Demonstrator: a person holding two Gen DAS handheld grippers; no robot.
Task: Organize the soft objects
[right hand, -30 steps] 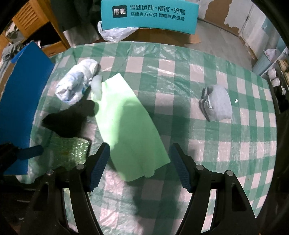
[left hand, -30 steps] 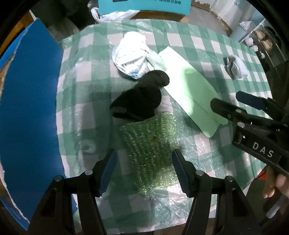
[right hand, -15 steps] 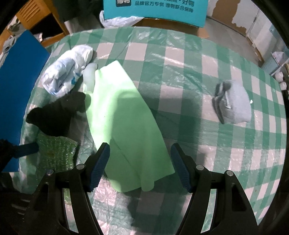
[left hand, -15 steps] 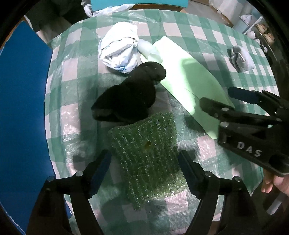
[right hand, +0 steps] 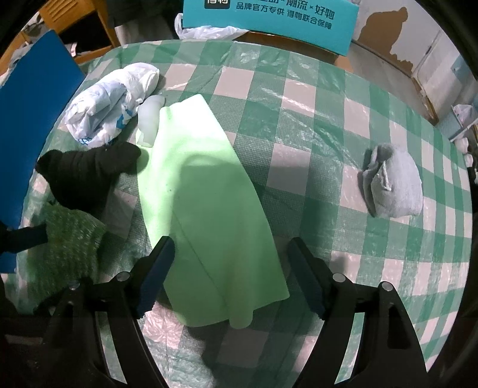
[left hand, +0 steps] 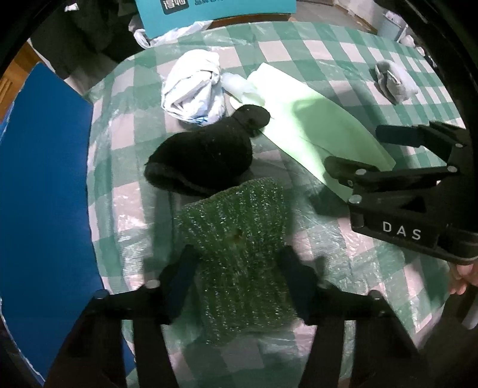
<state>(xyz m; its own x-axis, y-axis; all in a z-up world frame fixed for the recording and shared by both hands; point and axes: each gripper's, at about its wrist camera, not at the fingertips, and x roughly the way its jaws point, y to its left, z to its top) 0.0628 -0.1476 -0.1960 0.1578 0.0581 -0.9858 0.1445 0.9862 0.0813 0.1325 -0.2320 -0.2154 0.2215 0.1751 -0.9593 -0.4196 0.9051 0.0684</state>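
Left tool [left hand: 237, 279] sits low over the green bubble wrap [left hand: 236, 256], and you've got its fingers spread wide, one on each side of the sheet with nothing pinched between them. That bubble wrap lies flat on the checked counter [left hand: 337, 50], its far edge touching the black sock [left hand: 203, 158]. Beyond the sock sits the crumpled white bag [left hand: 194, 86], just beside a small pale foam piece [left hand: 239, 85].

Your right tool [right hand: 230, 274] is wide as well, fingers straddling the near part of the light green foam sheet [right hand: 203, 194] and gripping nothing. The sheet runs away from you across the counter, its far end up by the white bag and its left edge brushing the toe of the black sock. The grey cloth bundle [right hand: 394, 182] lies well apart on the right side. A blue board [left hand: 41, 191] runs along the left edge of the counter, and a teal box [right hand: 269, 18] stands behind it.
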